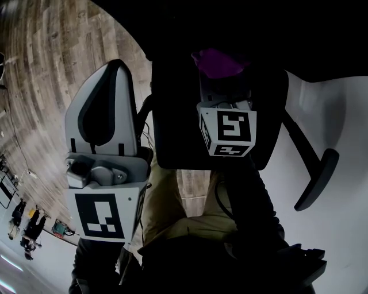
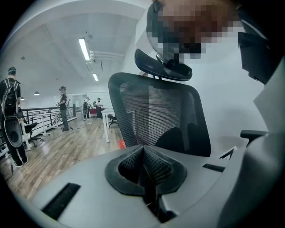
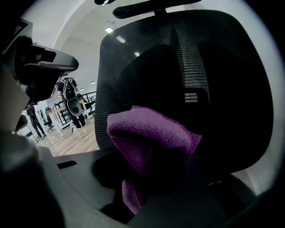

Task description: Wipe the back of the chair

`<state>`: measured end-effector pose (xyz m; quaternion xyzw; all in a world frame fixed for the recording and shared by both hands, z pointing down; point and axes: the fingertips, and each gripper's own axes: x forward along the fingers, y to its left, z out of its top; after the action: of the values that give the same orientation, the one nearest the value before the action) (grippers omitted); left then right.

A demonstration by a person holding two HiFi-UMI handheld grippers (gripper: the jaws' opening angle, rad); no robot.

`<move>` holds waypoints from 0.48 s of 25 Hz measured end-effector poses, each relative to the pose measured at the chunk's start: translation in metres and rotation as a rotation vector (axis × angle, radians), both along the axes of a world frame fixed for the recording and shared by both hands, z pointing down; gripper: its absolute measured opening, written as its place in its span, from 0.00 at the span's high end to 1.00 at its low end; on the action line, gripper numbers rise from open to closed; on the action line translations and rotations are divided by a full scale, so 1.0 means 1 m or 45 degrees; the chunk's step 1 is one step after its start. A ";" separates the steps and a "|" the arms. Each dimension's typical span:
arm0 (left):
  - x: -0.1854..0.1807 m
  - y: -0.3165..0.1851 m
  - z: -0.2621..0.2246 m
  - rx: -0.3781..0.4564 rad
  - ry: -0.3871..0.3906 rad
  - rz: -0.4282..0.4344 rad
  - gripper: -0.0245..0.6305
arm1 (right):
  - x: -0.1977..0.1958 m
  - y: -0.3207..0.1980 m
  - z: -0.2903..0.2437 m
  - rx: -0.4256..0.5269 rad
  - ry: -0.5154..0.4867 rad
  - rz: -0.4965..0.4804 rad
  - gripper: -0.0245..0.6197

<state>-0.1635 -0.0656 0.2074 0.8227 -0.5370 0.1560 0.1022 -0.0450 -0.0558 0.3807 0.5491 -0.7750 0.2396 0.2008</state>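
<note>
The black mesh chair back (image 3: 213, 75) fills the right gripper view, with its headrest (image 3: 147, 6) above. My right gripper (image 3: 147, 178) is shut on a purple cloth (image 3: 151, 138) that bulges out in front of the mesh; I cannot tell whether it touches. In the head view the cloth (image 1: 218, 62) shows beyond the right gripper (image 1: 221, 80), over the dark chair back (image 1: 172, 115). My left gripper (image 1: 112, 74) is held to the left of the chair. Its ribbed pads (image 2: 156, 162) meet with nothing between them, and they face the chair back (image 2: 156, 111) and headrest (image 2: 162, 64) from a short way off.
A black armrest (image 1: 316, 178) sticks out at the right over a white floor. Wooden floor (image 2: 58, 151) stretches to the left, where people (image 2: 11, 116) stand by a railing. A white desk (image 2: 104, 120) stands farther back.
</note>
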 end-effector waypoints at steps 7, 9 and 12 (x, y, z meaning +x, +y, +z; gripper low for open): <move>0.011 -0.001 0.002 -0.004 0.019 0.002 0.95 | 0.018 -0.001 -0.001 -0.013 0.005 0.025 0.83; 0.015 0.000 0.003 -0.007 0.023 0.008 0.95 | 0.025 -0.001 -0.001 -0.013 0.011 0.033 0.83; 0.023 0.003 0.005 -0.012 0.027 0.010 0.95 | 0.036 0.000 -0.001 -0.008 0.018 0.047 0.83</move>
<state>-0.1408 -0.0621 0.2127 0.8260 -0.5318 0.1503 0.1110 -0.0086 -0.0560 0.3800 0.5646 -0.7625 0.2417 0.2036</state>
